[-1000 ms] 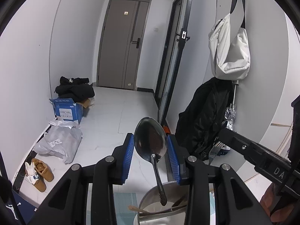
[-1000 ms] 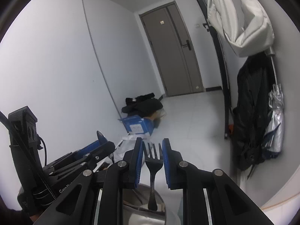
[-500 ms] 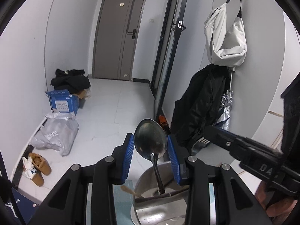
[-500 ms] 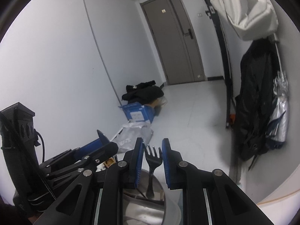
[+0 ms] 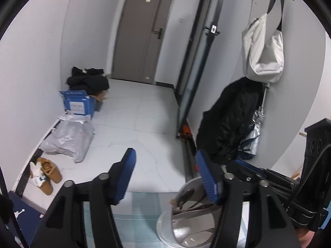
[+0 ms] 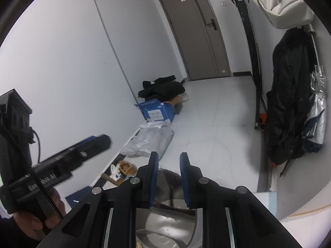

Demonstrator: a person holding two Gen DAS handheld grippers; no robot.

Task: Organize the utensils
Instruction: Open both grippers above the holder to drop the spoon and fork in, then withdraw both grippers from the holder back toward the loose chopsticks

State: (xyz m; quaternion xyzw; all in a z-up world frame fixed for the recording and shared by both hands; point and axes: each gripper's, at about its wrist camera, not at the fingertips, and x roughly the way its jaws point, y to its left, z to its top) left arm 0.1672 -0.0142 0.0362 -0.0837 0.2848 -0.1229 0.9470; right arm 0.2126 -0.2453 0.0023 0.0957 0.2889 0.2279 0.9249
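- Opening wide, your left gripper (image 5: 165, 175) has just spread its jaws; the spoon (image 5: 185, 195) they clasped a second ago now lies free in the steel bowl (image 5: 187, 230), below and right of the blue pads.
- Your right gripper (image 6: 169, 180) shows a narrow, empty gap; the fork seen between its pads a second ago is gone, and a dark handle (image 6: 171, 194) stands in that bowl just beneath.
- Both utensils look delivered; judged from this, the next pickup can begin.
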